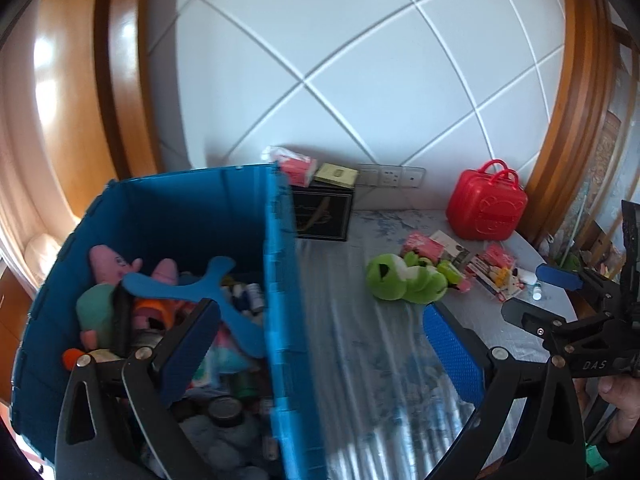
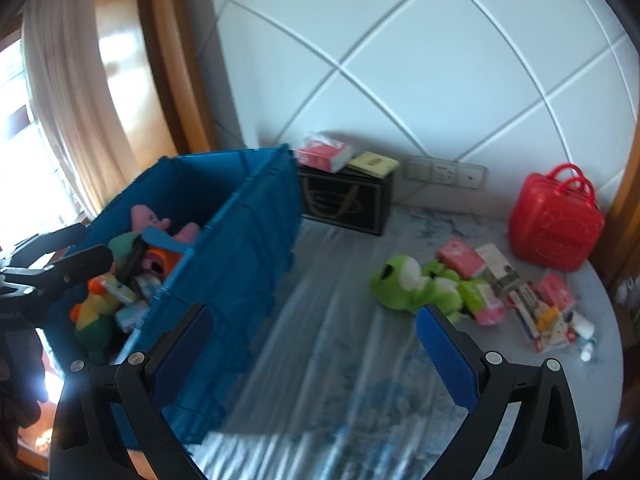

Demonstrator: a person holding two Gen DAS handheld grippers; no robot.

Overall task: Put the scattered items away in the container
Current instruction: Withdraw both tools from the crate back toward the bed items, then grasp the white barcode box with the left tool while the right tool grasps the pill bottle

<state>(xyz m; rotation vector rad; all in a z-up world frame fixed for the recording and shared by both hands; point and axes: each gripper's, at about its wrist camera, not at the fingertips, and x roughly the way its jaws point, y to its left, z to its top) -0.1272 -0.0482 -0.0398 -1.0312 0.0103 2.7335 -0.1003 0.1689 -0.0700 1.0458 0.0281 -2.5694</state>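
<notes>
Blue-padded fingers [image 2: 448, 352] of the right gripper [image 2: 316, 356] stand spread wide and empty above the grey desk [image 2: 320, 360]; the green plush frog [image 2: 416, 284] lies just ahead, slightly right, its long axis crosswise. Left gripper [image 1: 320, 356], also spread and empty, straddles the blue plastic crate [image 1: 280, 280] wall, farther off, so the right looks better placed

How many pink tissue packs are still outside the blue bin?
3 in view: one on the black box by the wall, one behind the green frog, one farther right among the small clutter. More may be hidden there.
</notes>
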